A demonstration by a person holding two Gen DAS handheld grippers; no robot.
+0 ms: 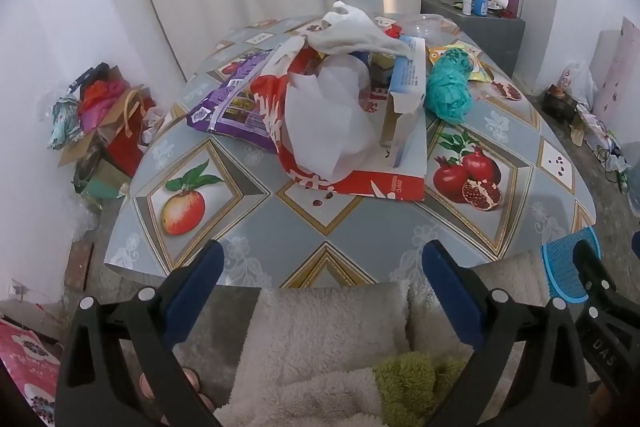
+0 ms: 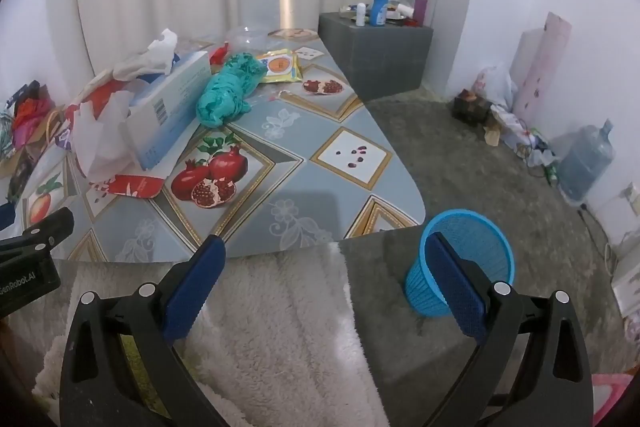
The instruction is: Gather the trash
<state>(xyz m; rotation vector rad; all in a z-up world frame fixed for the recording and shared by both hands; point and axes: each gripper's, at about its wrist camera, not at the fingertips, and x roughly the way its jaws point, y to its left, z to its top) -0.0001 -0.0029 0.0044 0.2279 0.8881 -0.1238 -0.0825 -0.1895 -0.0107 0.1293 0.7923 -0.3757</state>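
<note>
**Left wrist view: both grippers wide, trash heaped on the table**

Left gripper [image 1: 322, 263] hangs with jaws spread and empty over the near table [image 1: 332, 223] edge. Right gripper [image 2: 326, 259] is likewise spread, holding nothing. Farther in lies the trash: white tissue [image 1: 324, 123] on a red wrapper [image 1: 360, 183], a purple packet [image 1: 232, 107] left, a teal bag [image 1: 448, 87] right. On the right floor stands a blue basket [image 2: 472, 239].
</note>
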